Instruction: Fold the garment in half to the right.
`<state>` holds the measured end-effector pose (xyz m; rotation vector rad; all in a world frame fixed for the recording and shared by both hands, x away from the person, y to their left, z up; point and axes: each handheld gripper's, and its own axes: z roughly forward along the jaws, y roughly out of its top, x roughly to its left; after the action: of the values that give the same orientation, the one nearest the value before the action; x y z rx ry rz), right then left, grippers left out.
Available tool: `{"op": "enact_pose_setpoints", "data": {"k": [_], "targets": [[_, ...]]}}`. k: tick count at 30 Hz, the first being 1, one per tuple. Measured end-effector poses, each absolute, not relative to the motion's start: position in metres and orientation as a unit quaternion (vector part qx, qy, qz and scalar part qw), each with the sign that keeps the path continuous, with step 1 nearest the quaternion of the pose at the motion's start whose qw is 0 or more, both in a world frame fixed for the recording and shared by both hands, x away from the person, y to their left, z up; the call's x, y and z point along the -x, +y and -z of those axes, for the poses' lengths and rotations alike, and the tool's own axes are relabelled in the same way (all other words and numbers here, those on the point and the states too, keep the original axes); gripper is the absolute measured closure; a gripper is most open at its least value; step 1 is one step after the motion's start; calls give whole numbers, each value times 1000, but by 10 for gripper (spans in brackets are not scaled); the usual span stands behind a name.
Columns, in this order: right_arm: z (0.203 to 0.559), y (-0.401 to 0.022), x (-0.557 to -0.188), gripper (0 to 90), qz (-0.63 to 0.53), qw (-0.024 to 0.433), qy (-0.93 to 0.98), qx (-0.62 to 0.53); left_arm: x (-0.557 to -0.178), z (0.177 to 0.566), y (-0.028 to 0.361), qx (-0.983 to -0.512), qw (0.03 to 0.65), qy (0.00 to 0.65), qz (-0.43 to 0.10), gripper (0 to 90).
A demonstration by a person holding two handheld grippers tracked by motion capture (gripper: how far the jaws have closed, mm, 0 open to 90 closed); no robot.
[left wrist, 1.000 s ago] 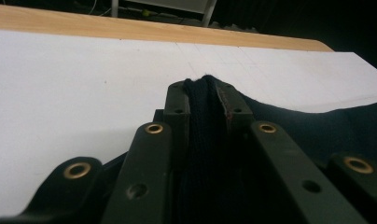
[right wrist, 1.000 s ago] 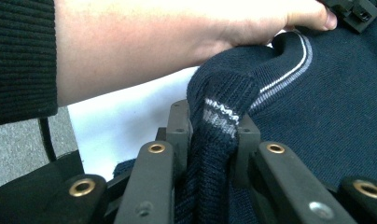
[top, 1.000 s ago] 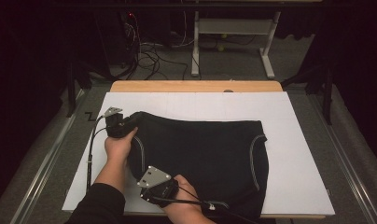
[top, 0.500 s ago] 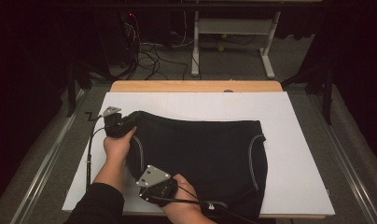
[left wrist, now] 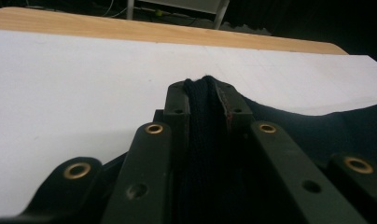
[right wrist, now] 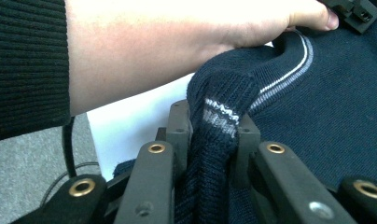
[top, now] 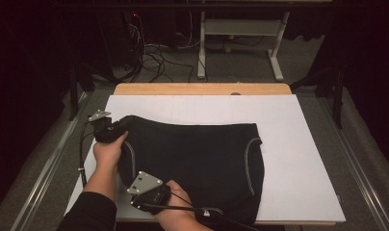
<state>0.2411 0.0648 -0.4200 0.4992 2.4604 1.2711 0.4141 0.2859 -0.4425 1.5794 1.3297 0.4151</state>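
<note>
Both claws, left gripper [top: 116, 129] and right gripper [top: 135, 195], pinch the sweater [top: 197, 163] edge between their jaws; next, I'd guess, a fold across

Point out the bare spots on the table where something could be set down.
The white board is bare right of the dark sweater, and in a strip between its far edge and the wooden table rim. The near left is crowded: the left gripper and right gripper clamp the sweater there.

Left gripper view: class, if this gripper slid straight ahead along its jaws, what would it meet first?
The left gripper, shut on the dark knitted garment, faces bare white table cover, then the wooden table edge. The way looks free, though depth is unclear.
</note>
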Motion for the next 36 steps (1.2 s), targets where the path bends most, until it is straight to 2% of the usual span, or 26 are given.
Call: {"op": "enact_pose_setpoints", "data": {"k": [8,13,26,36], "targets": [[417,91,-238,756,-453,155,864,-157,-403,438,318,-640,493,561,-180,736],[415,98,-237,756,-459,155,862,-151,-399,435,325,-638,492,562,-184,736],[416,78,-237,755,-466,159,854,-166,-402,421,300,-640,484,566,-190,735],[406,42,-234,755,-481,180,838,-182,-408,398,256,-655,478,552,-196,734]]}}
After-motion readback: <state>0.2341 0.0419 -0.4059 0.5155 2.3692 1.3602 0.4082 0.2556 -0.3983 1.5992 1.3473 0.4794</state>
